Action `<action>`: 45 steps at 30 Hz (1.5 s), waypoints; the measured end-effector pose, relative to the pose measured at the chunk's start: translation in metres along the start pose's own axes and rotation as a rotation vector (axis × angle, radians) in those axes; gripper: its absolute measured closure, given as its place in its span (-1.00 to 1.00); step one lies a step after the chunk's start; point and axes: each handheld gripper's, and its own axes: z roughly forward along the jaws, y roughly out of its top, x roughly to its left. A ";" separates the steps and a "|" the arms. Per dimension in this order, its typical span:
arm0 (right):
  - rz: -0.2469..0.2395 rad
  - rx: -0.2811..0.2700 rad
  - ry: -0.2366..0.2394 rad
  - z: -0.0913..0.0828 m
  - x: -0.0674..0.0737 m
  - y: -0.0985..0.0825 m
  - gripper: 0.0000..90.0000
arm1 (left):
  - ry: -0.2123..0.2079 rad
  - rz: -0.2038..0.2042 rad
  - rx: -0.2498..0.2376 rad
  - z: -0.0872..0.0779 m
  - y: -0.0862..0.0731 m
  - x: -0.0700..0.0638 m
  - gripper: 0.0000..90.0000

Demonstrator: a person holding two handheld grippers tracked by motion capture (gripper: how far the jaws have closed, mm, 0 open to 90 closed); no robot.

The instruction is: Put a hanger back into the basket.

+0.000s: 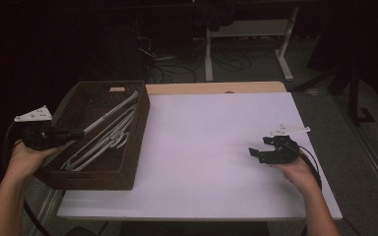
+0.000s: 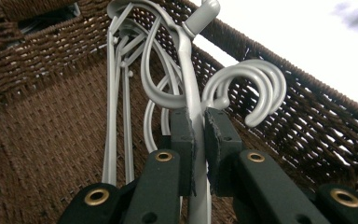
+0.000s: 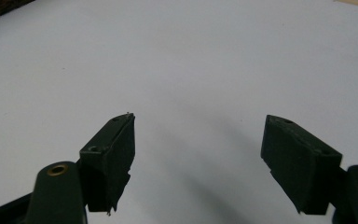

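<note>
A dark brown woven basket (image 1: pixel 128 169) stands at the left edge of the white desk (image 1: pixel 216 147), and part of it reaches out over that edge. Inside it lie several pale grey plastic hangers (image 1: pixel 101 142), piled together, with their long bars running from the near left corner toward the far right corner of the basket.

The left gripper (image 1: pixel 76 132) reaches over the left wall of the basket and is clenched on one hanger (image 1: pixel 110 114) — in the left gripper view its two black jaws press from both sides on the thin grey stem of this hanger (image 2: pixel 193 107), just under the hook. This hanger is tilted, its far end resting up near the far right rim of the basket. Other curved hooks (image 2: pixel 256 86) lie just beside the jaws, against the woven wall.

The right gripper (image 1: pixel 260 150) is held near the right edge of the desk, well apart from the basket. Its jaws stand wide apart and grasp nothing — between them is the bare white desk surface (image 3: pixel 191 70).
</note>
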 end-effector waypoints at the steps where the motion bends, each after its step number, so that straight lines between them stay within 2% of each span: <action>1: -0.001 -0.001 -0.001 -0.001 0.000 0.000 -0.43 | 0.000 -0.001 0.010 0.000 -0.001 0.000 0.82; 2: -0.001 -0.002 0.000 -0.001 0.000 0.000 -0.43 | 0.008 0.003 0.024 0.001 -0.001 0.000 0.79; 4: -0.001 -0.004 0.001 -0.002 0.001 0.001 -0.43 | 0.051 0.008 0.047 0.004 -0.003 0.001 0.50; 6: -0.002 -0.008 0.000 -0.002 0.001 0.001 -0.43 | 0.040 0.002 0.044 0.004 -0.004 0.002 0.43; 8: -0.004 -0.011 0.001 -0.003 0.002 0.002 -0.43 | 0.047 -0.001 0.030 0.003 -0.003 0.002 0.32; 13: -0.006 -0.013 0.007 -0.005 0.003 0.005 -0.44 | 0.025 -0.008 -0.028 0.003 0.005 -0.003 0.03; 17: -0.005 -0.017 0.031 -0.010 0.007 0.010 -0.48 | -0.017 -0.019 -0.078 0.007 0.016 -0.011 -0.16; 20: -0.003 -0.020 0.051 -0.015 0.011 0.016 -0.53 | -0.058 -0.019 -0.110 0.012 0.024 -0.020 -0.26; 24: -0.001 -0.029 0.075 -0.020 0.019 0.024 -0.62 | -0.106 0.004 -0.138 0.022 0.036 -0.038 -0.41; 30: -0.018 -0.052 0.094 -0.028 0.031 0.035 -0.71 | -0.165 0.037 -0.156 0.040 0.051 -0.068 -0.65; 38: -0.052 -0.081 0.114 -0.040 0.046 0.045 -0.81 | -0.208 0.075 -0.166 0.064 0.061 -0.099 -0.84; 40: -0.059 -0.087 0.120 -0.043 0.049 0.046 -0.82 | -0.218 0.075 -0.171 0.068 0.062 -0.104 -0.91; 43: -0.062 -0.100 0.135 -0.047 0.052 0.049 -0.83 | -0.230 0.080 -0.145 0.074 0.062 -0.108 -1.00; 45: -0.067 -0.105 0.134 -0.049 0.053 0.050 -0.83 | -0.236 0.083 -0.147 0.076 0.060 -0.110 -1.00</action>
